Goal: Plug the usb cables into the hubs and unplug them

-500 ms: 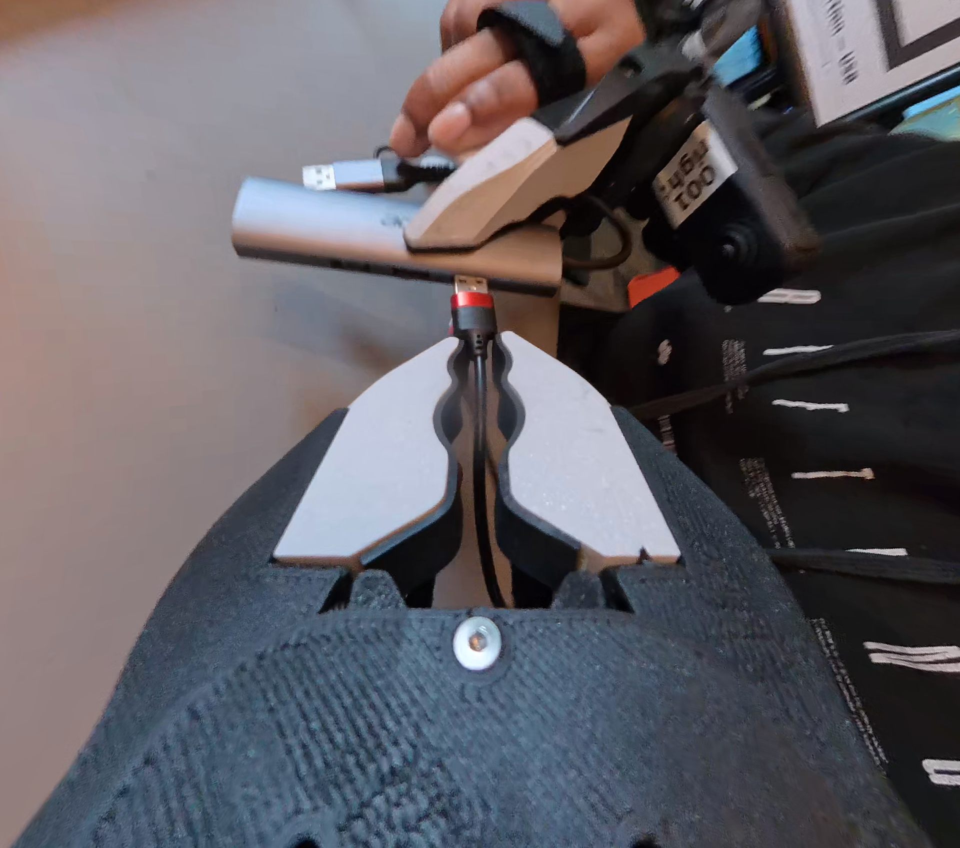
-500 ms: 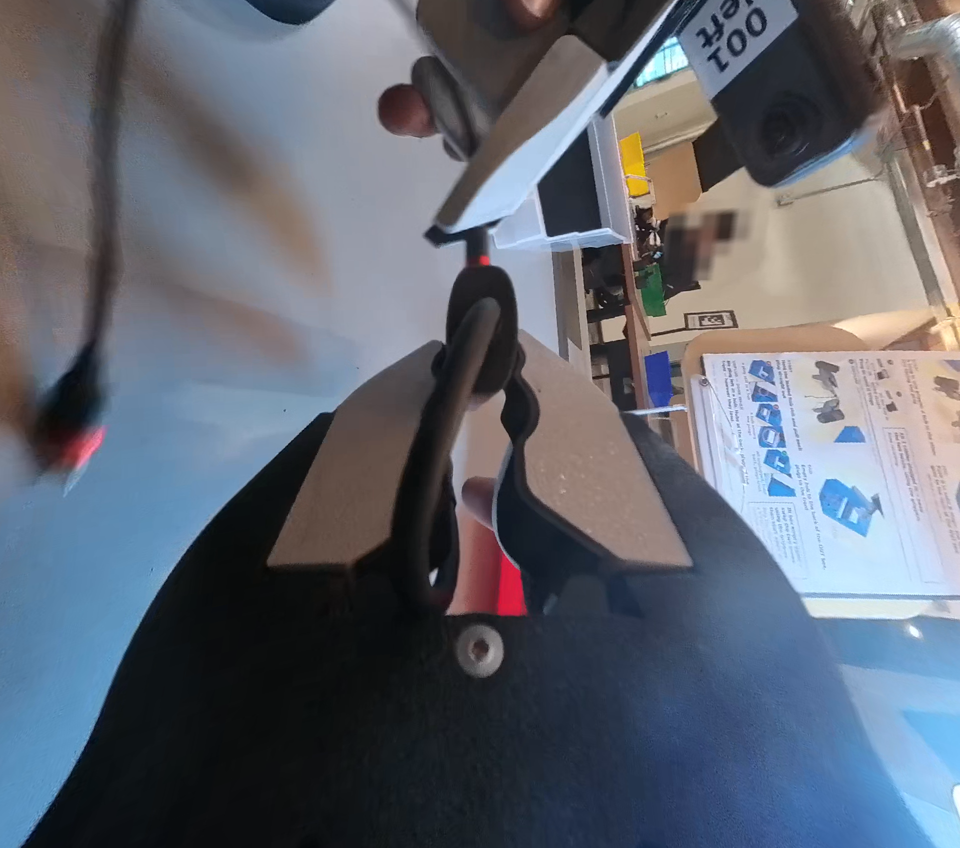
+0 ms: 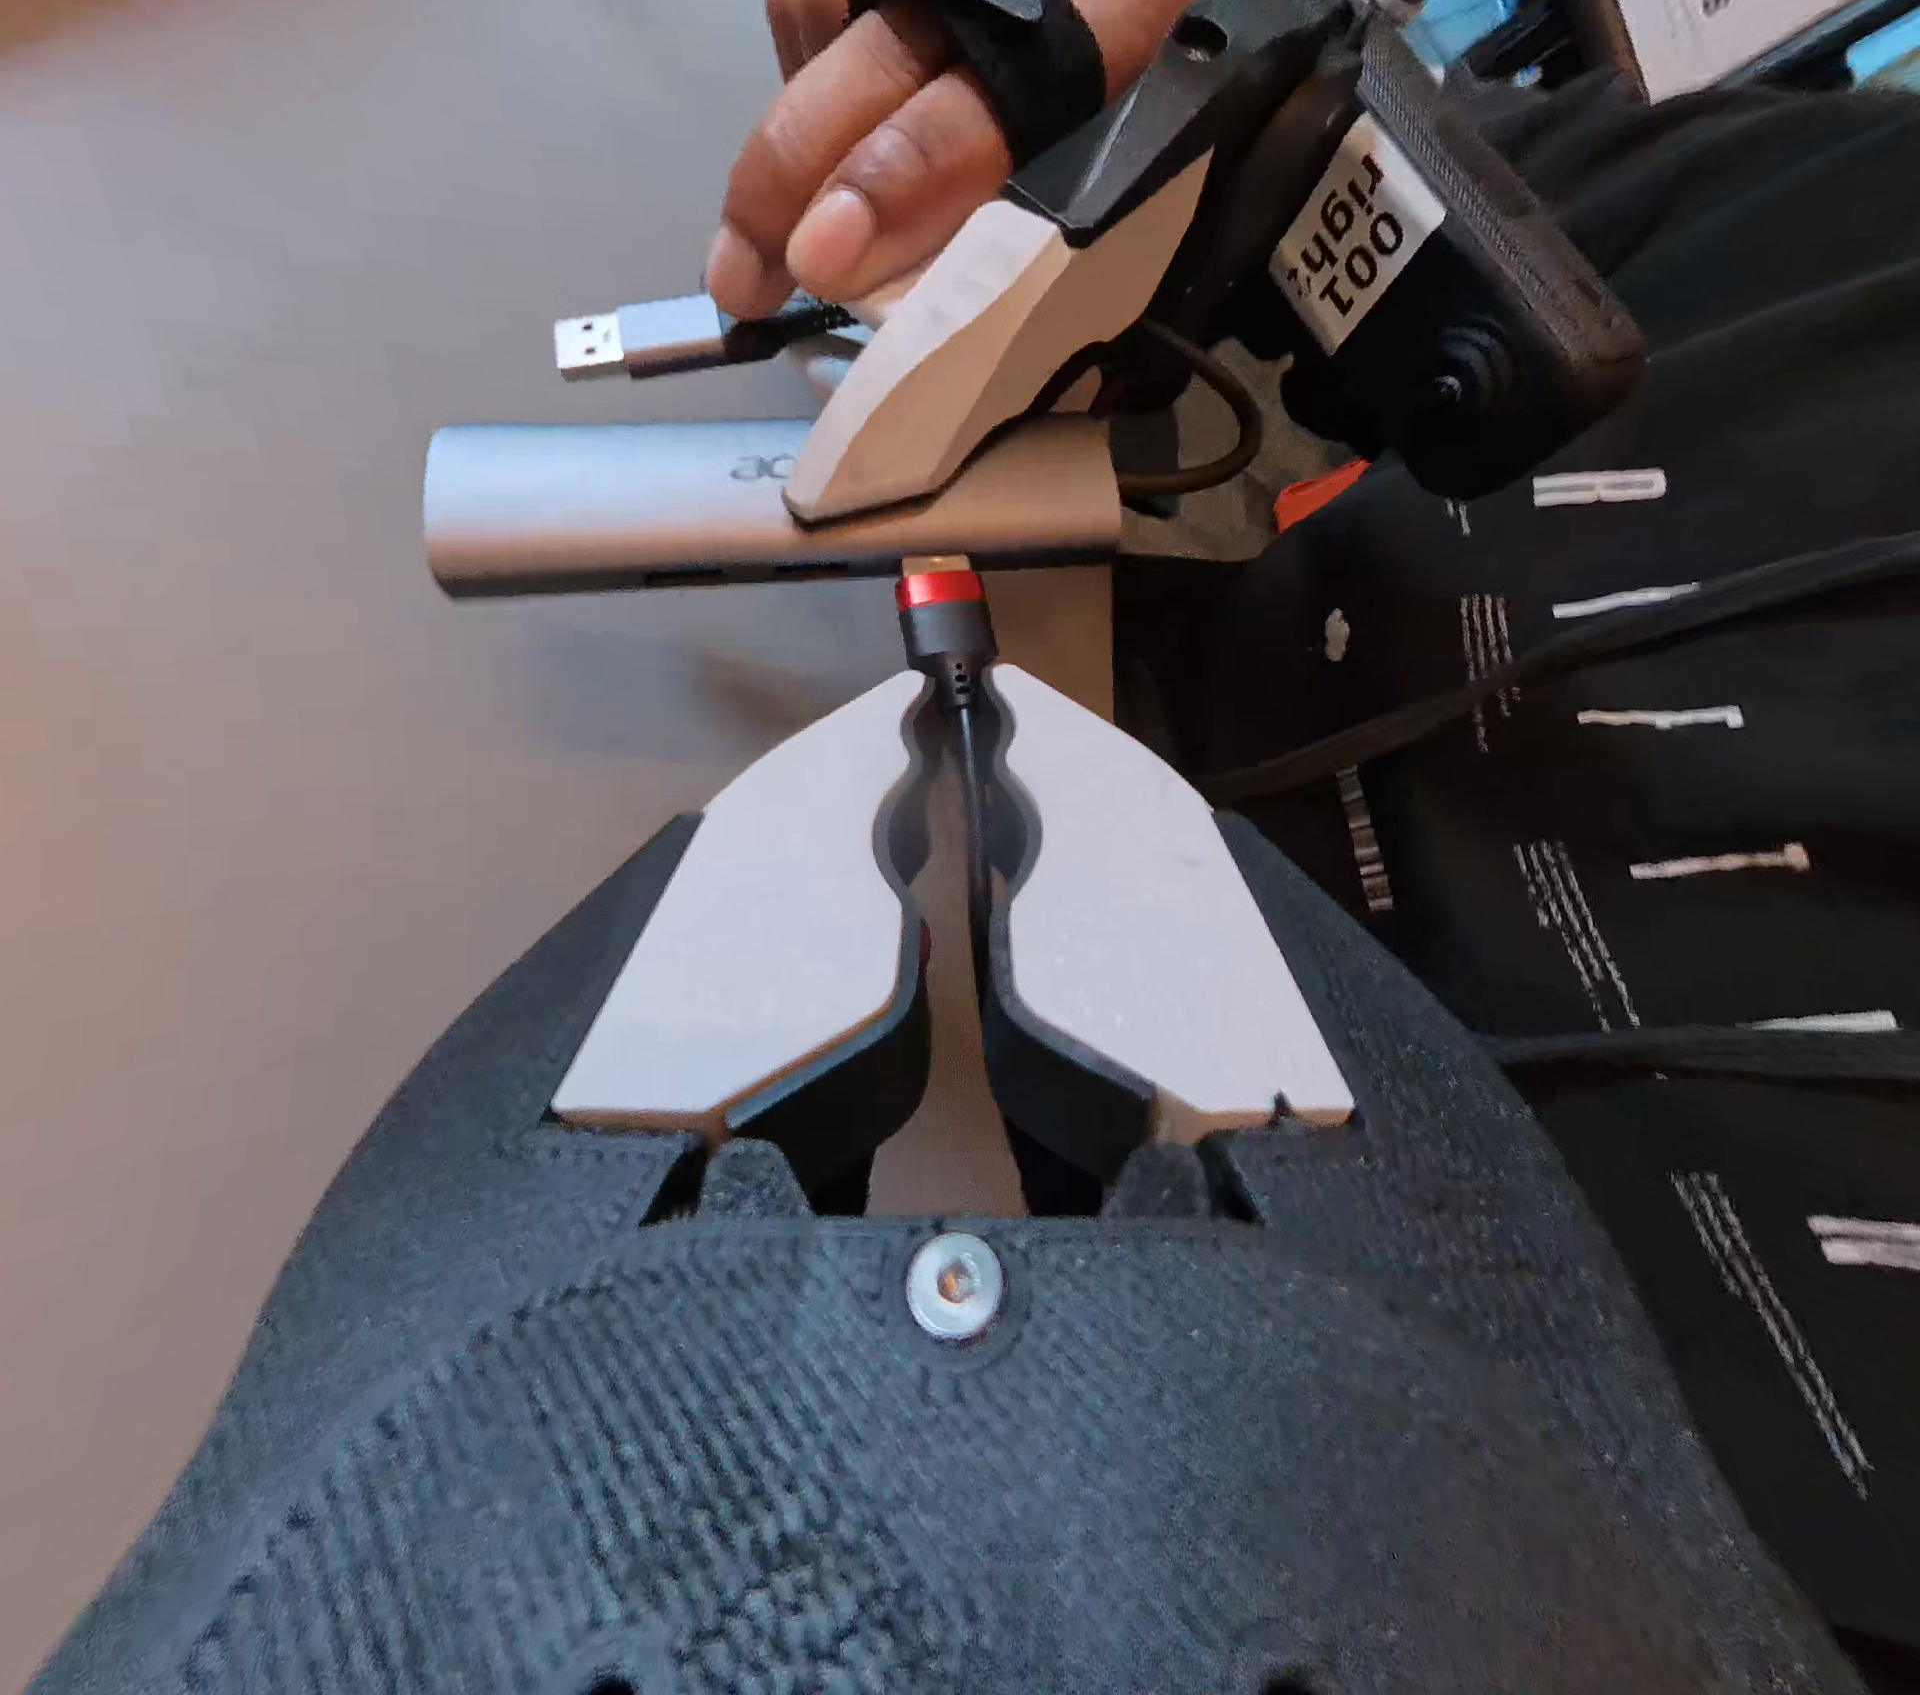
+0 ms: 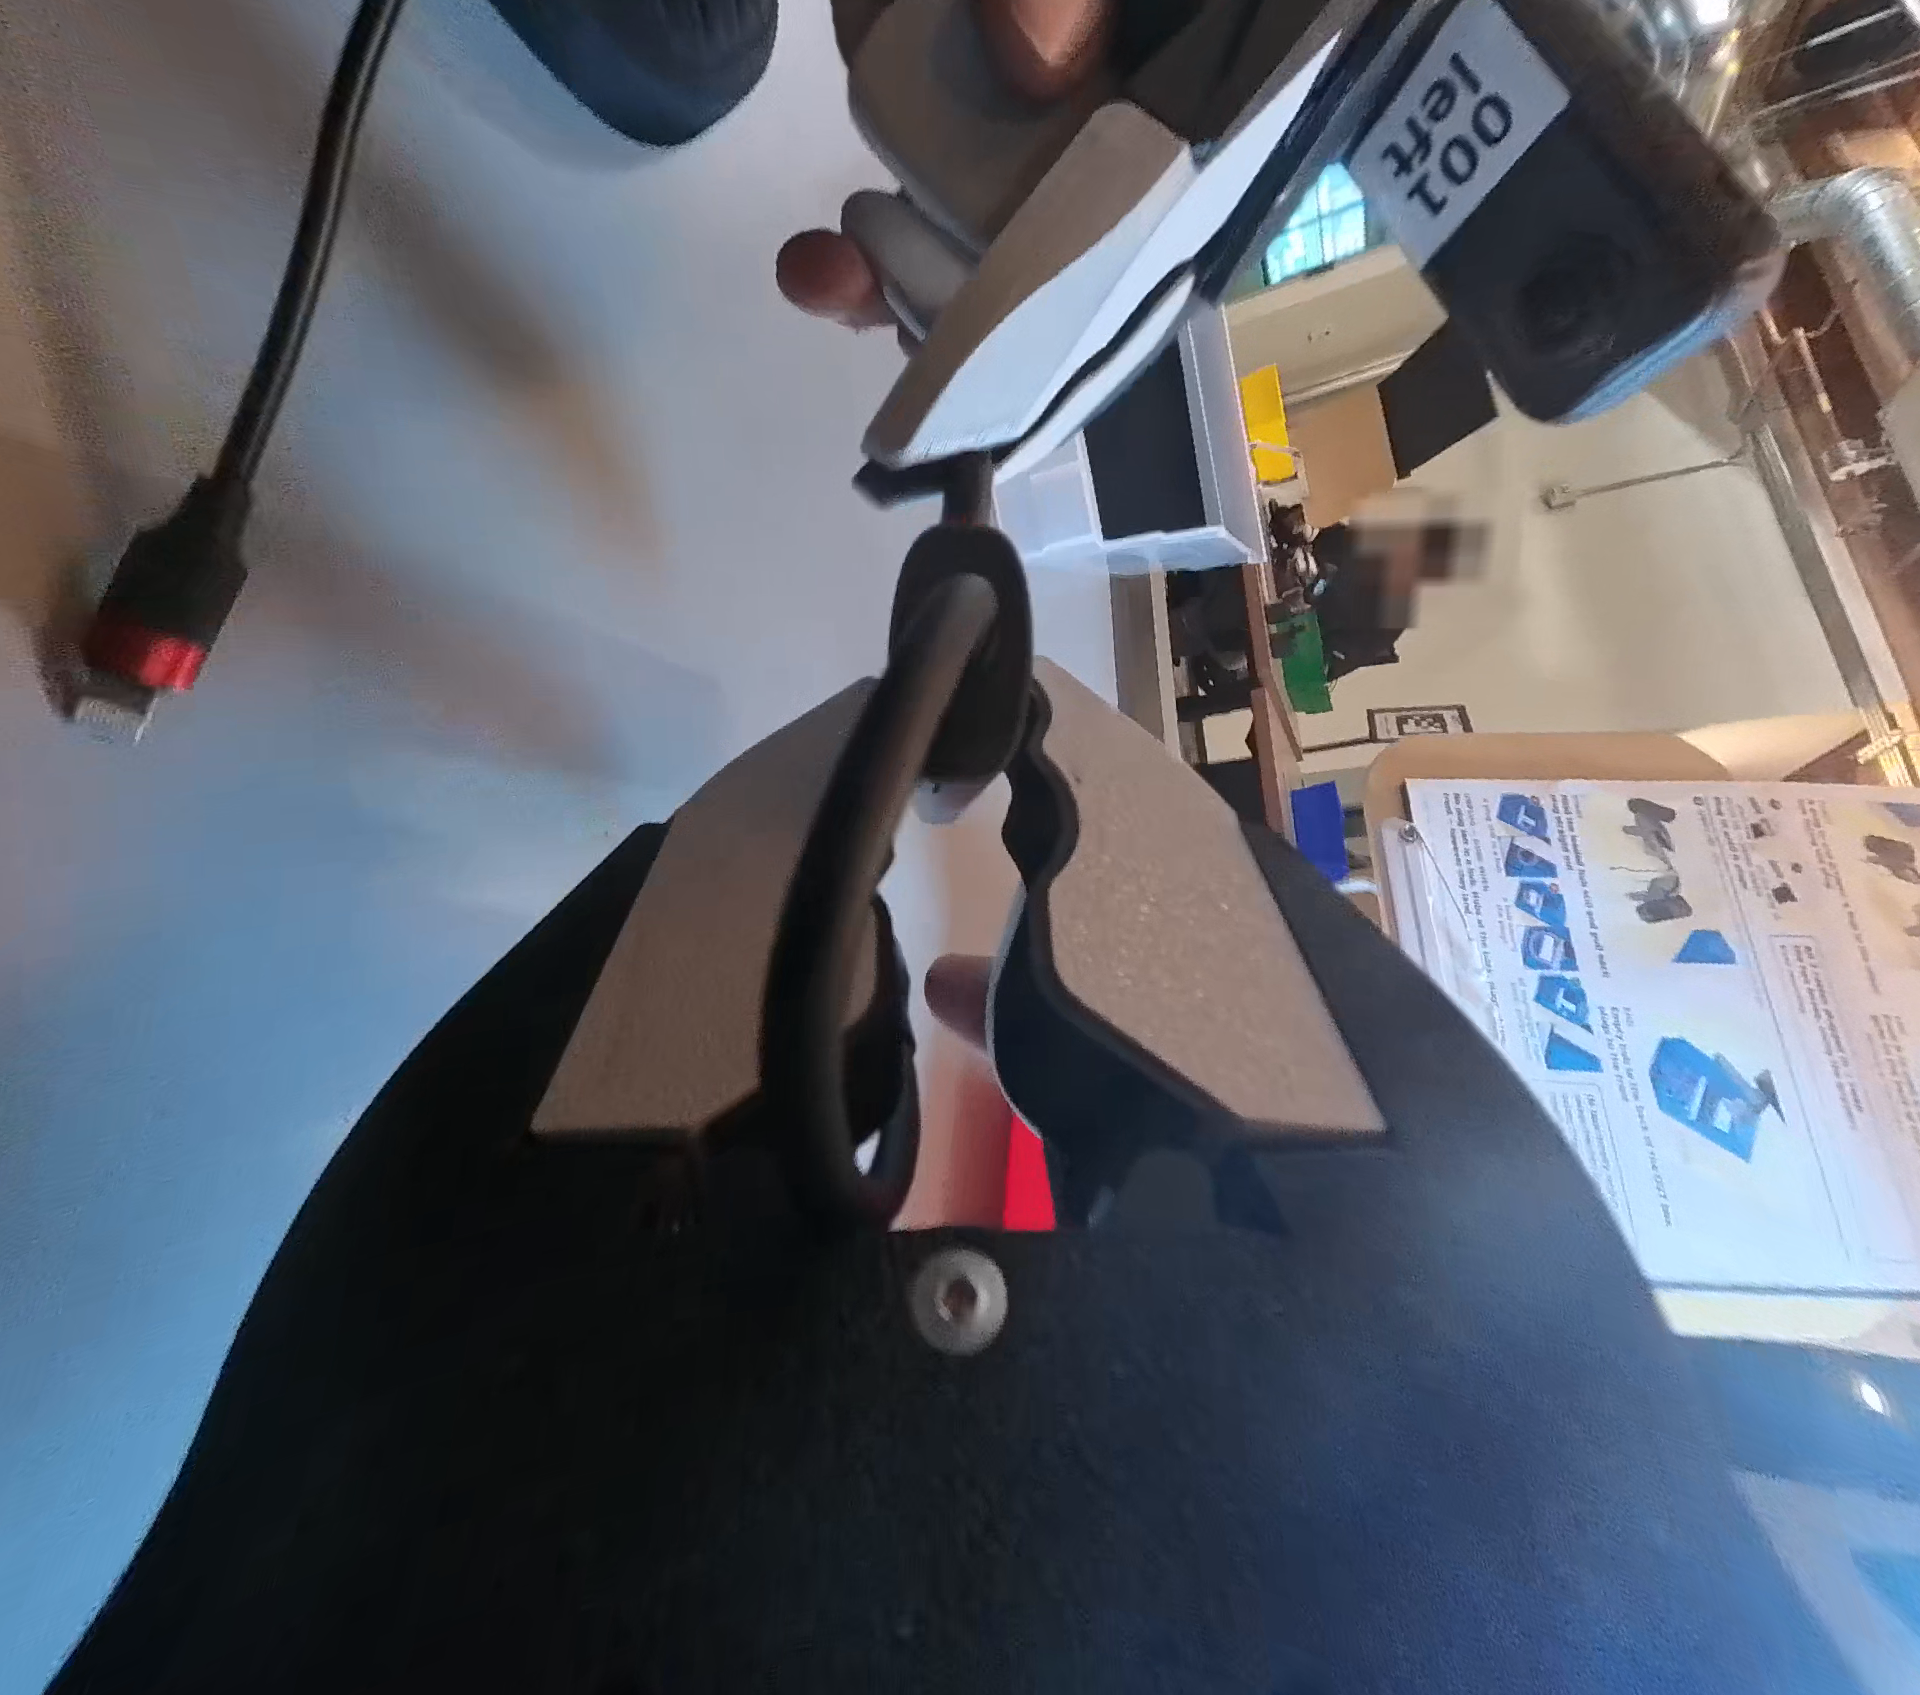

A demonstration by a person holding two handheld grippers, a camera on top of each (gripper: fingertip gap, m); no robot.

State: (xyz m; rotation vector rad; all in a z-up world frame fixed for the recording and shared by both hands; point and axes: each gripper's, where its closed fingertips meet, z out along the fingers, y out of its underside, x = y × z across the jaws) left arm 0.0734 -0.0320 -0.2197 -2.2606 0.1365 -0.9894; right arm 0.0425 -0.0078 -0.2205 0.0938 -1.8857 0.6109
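Progress: plug (image 3: 940,611) of the red-collared cable sits at a port on the near edge of the hub (image 3: 623,502), its metal tip partly inside. I judge this to be mid-insertion or mid-withdrawal; I cannot tell which.
Left to do: two more ports on that near edge, left of the plug, look empty. The cable's other end (image 4: 156,606) dangles free at the far left of the right wrist view. Whether other hubs wait, I cannot see.
Left gripper (image 3: 961,700): my fingers are clenched on the black cable (image 3: 977,824) just behind the plug's strain relief; the cord runs back down the slot between them.
Right gripper (image 4: 977,752): my fingers are clamped on the hub, one across its top face and one under it, as the left wrist view shows. In its own view the hub's end and a looping black cord fill the fingertips.
Hub's own lead: its silver connector (image 3: 613,341) juts out to the left, above and apart from the hub, unplugged, its cord passing under a person's hand (image 3: 935,87).
Hub material: brushed grey metal, a long flat bar with rounded corners, smooth.
Plug material: glossy red collar, black ribbed sleeve, bright metal tip.
Finger material: pale grey, finely speckled plates with wavy black inner edges, on a coarse ribbed black printed body.
Surface beneath: pale, smooth tabletop (image 3: 260,502), blurred.
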